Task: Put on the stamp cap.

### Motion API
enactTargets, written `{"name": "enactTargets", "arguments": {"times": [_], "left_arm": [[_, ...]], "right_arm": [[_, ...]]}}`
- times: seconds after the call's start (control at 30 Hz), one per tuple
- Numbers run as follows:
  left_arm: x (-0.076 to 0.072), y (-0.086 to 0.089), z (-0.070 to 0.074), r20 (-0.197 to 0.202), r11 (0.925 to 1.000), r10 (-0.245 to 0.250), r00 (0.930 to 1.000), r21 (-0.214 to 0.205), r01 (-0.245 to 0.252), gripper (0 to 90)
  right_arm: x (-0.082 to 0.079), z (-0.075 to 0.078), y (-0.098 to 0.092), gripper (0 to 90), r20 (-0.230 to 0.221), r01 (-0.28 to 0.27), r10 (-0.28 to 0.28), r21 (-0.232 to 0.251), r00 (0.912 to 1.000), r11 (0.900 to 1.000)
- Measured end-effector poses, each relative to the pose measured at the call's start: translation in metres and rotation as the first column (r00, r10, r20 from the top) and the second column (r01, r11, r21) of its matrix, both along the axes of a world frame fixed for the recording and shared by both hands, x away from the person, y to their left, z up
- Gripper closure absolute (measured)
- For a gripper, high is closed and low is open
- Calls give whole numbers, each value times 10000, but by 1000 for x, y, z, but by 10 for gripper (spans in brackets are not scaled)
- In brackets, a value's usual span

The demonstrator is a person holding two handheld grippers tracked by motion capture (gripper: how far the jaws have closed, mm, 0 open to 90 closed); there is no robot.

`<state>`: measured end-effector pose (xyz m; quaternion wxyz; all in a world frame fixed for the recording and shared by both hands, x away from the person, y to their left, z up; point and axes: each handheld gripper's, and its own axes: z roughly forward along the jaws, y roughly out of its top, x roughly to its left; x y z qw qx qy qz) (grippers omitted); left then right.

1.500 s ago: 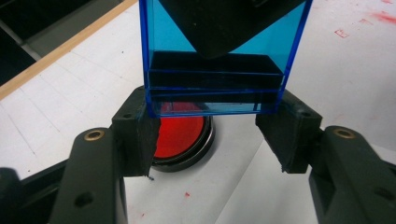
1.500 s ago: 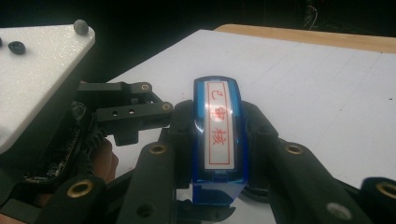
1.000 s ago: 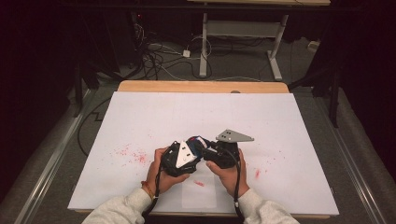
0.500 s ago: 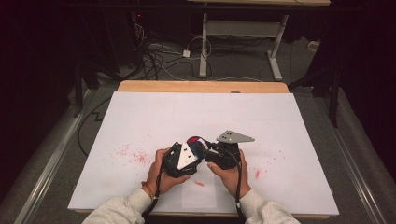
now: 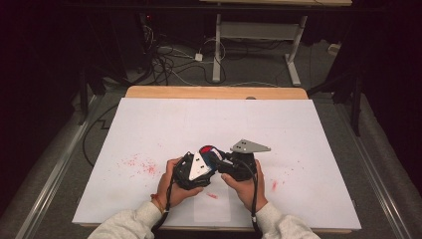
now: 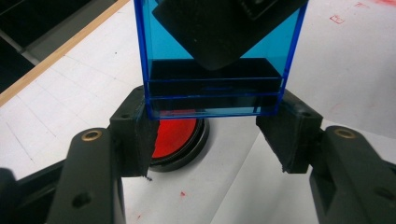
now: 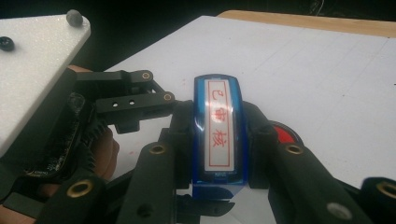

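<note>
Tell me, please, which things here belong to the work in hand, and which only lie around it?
In use:
- blue stamp, clamped in the right gripper
- left gripper, its jaws beside the stamp's lower end
- red ink pad beneath

Lying about:
- white sheet with red marks
- cables on the floor
- far table's legs

Left claw (image 6: 210,135) around blue stamp, over red pad.

Clear blue plastic stamp (image 6: 217,56) hangs from the top edge, its lower end between the two black jaws; left jaw touches its corner, right jaw just beside it; dark block visible inside the casing; round red ink pad (image 6: 175,140) in a black rim sits below on the white tabletop (image 6: 70,79); faint red specks on the paper; wooden edge upper left.
</note>
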<state>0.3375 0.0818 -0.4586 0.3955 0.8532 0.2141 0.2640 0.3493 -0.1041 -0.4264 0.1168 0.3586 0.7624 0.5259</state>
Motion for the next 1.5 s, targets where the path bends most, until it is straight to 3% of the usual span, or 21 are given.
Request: {"name": "enactTargets", "arguments": {"times": [0.4, 0.67, 0.97, 1.5], "left_arm": [[2, 2, -1, -195, 9996, -9, 9998, -268, 4, 349], [4, 1, -3, -350, 9989, 355, 9988, -300, -366, 273], [6, 1, -4, -573, 9993, 204, 9981, -315, -222, 212], [6, 8, -1, -567, 9990, 90, 9984, -428, -114, 201]], "right_arm": [[-1, 2, 0, 700, 95, -68, 68, -30, 9999, 10000], [-2, 3, -1, 700, 152, -100, 100, -47, 9998, 9999], [-3, 7, -3, 700, 368, -70, 74, -115, 9993, 9999], [-4, 13, -8, 700, 657, -90, 114, -369, 9978, 9993]]}}
